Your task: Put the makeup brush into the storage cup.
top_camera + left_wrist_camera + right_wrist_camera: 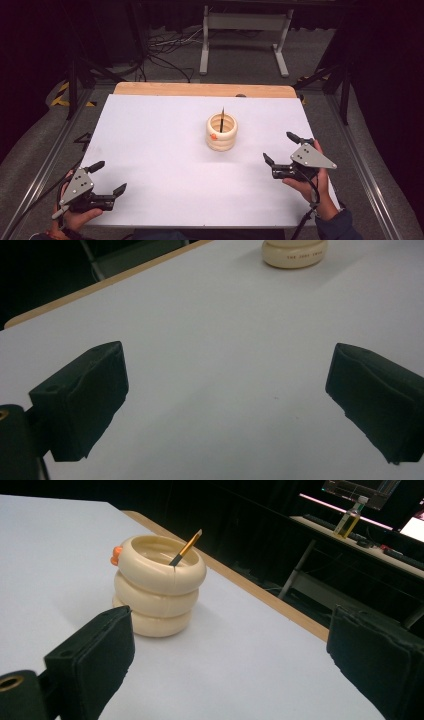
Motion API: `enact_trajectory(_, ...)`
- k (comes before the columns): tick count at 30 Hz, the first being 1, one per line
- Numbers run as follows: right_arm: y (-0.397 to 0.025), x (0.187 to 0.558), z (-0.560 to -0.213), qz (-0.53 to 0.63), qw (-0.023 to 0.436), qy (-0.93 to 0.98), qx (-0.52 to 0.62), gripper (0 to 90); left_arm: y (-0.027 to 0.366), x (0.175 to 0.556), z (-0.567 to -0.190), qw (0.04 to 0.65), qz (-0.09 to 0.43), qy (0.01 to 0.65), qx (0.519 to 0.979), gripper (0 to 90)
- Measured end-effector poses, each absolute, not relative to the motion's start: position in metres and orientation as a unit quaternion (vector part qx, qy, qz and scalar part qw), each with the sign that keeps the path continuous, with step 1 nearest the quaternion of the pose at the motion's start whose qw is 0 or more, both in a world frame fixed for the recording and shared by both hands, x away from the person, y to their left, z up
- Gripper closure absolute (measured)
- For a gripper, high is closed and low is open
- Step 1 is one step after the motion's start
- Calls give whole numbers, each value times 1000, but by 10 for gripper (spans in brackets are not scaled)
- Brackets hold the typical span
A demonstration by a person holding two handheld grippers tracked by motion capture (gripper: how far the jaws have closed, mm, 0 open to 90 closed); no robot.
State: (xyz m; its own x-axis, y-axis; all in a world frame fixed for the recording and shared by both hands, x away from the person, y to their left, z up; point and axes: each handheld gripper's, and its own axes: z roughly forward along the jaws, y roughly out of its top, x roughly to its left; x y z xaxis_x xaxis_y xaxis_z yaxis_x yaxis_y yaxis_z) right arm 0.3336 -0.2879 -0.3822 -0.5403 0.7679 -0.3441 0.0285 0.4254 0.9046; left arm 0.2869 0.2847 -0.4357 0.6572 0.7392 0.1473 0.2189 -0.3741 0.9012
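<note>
Low, both claws (left (pixel 109 178), right (pixel 280 147)) gape beside holder (pixel 221 132).

white sheet (pixel 165 150) on wooden table (pixel 200 89) | bottle (pixel 347 522) on desk | cables (pixel 167 47) on floor

High view looks down on the table (pixel 150 150); both gripper views, low, share the cream holder (pixel 159 582)
</note>
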Motion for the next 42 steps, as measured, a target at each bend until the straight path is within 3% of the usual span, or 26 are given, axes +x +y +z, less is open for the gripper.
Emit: enact_trajectory(42, -324, 298, -418, 431, 379, 761, 302, 45, 279, 291, -437, 466, 272, 301, 786, 42)
